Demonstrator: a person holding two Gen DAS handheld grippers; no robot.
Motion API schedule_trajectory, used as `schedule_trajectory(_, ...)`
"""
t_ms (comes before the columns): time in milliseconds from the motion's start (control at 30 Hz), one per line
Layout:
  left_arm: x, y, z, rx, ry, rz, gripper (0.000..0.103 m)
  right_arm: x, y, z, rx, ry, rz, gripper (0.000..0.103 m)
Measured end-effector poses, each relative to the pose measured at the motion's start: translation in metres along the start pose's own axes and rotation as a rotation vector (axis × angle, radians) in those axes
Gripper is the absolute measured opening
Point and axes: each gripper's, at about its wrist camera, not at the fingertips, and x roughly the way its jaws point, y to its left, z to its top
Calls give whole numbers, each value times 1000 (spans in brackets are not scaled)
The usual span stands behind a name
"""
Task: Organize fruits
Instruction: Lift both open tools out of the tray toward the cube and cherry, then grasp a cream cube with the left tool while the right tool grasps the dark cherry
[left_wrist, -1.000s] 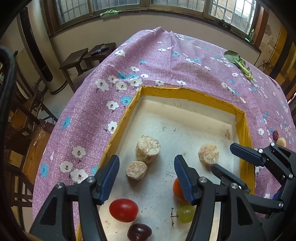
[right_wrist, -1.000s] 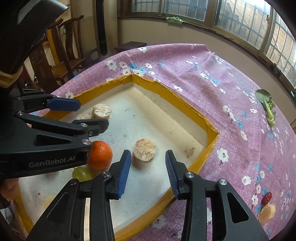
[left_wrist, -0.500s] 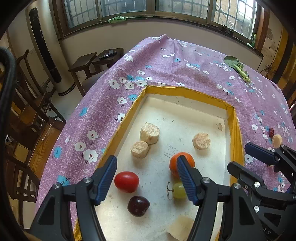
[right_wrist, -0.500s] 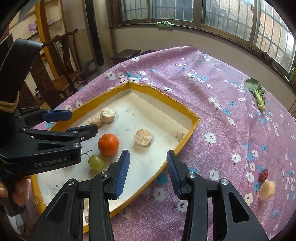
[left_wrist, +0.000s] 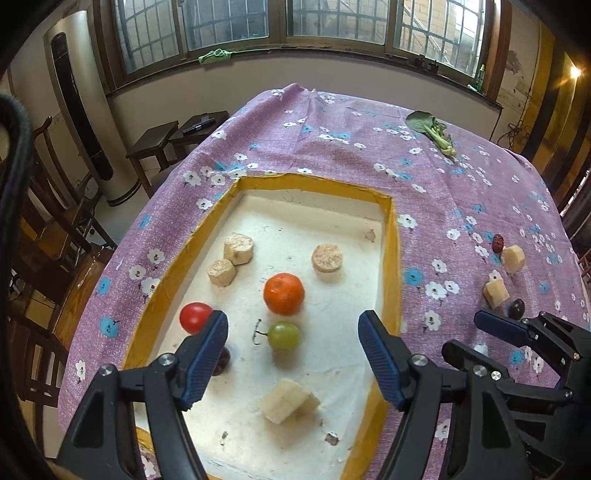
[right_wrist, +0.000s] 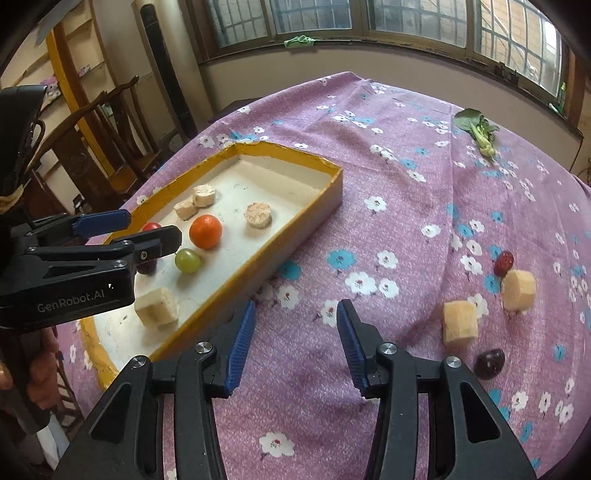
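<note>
Right wrist view shows the right tool (right_wrist: 293, 341) open and empty above the purple flowered desk (right_wrist: 369, 166), with the fruit left outside the tray (right_wrist: 314, 218) lying off toward its 2 and 3 o'clock: a pale chunk (right_wrist: 460, 324) nearest, a second pale chunk (right_wrist: 518, 289) beyond it, a red date (right_wrist: 504, 263) touching that one's far side, and a dark grape (right_wrist: 489, 363) at about 3 o'clock, closest to the right finger. The chunks are stubby, with no long axis to line up on. The left tool (left_wrist: 291, 354), also open and holding nothing, hangs over the tray's near half, where the orange (left_wrist: 284, 293), green grape (left_wrist: 283, 335), red tomato (left_wrist: 195, 317) and banana pieces (left_wrist: 288, 402) already sit. The stray pieces lie well apart from the left tool and near the right, so the right hand seems the better one for the next pick, swinging rightward.
</note>
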Motion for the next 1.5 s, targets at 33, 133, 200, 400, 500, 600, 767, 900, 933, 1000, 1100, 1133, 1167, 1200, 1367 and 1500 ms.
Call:
schedule_trajectory(33, -2, -6, 1, 7, -3, -5, 75, -3, -5, -4, 9, 2, -1, 45)
schedule_trajectory(133, -8, -24, 1, 26, -11, -29, 75, -12, -19, -16, 29, 5, -18, 45)
schedule_trajectory(200, -12, -37, 1, 37, -16, -45, 75, -20, -31, -24, 46, 2, -28, 45)
schedule_trajectory(400, -17, -84, 1, 101, -12, -104, 77, -42, -73, -45, 109, -15, -78, 46)
schedule_trajectory(500, -10, -111, -1, 149, 17, -139, 77, -51, -95, -54, 146, -19, -104, 46)
schedule_trajectory(600, 1, -139, -1, 203, 45, -193, 77, -58, -112, -64, 175, -22, -117, 46)
schedule_trajectory(767, 22, -176, 5, 271, 63, -253, 78, -67, -134, -78, 211, -20, -124, 46)
schedule_trajectory(900, 36, -196, 7, 324, 87, -277, 78, -73, -148, -86, 231, -21, -117, 46)
schedule_trajectory(933, 38, -200, 6, 343, 82, -271, 78, -74, -151, -88, 235, -21, -116, 46)
schedule_trajectory(1000, 42, -208, 5, 379, 62, -237, 78, -75, -156, -90, 240, -22, -112, 46)
schedule_trajectory(1100, 51, -207, 9, 354, 80, -223, 77, -76, -163, -93, 250, -24, -106, 47)
schedule_trajectory(1133, 54, -205, 11, 331, 87, -219, 75, -76, -165, -93, 251, -25, -103, 47)
schedule_trajectory(1167, 56, -203, 12, 314, 92, -211, 75, -76, -166, -94, 252, -25, -101, 47)
schedule_trajectory(1200, 59, -201, 12, 302, 96, -199, 73, -76, -168, -93, 252, -26, -98, 47)
schedule_trajectory(1367, 76, -193, 12, 208, 170, -240, 72, -73, -169, -88, 242, -29, -87, 47)
schedule_trajectory(1500, 69, -202, 7, 224, 143, -273, 41, -68, -168, -81, 226, -29, -85, 47)
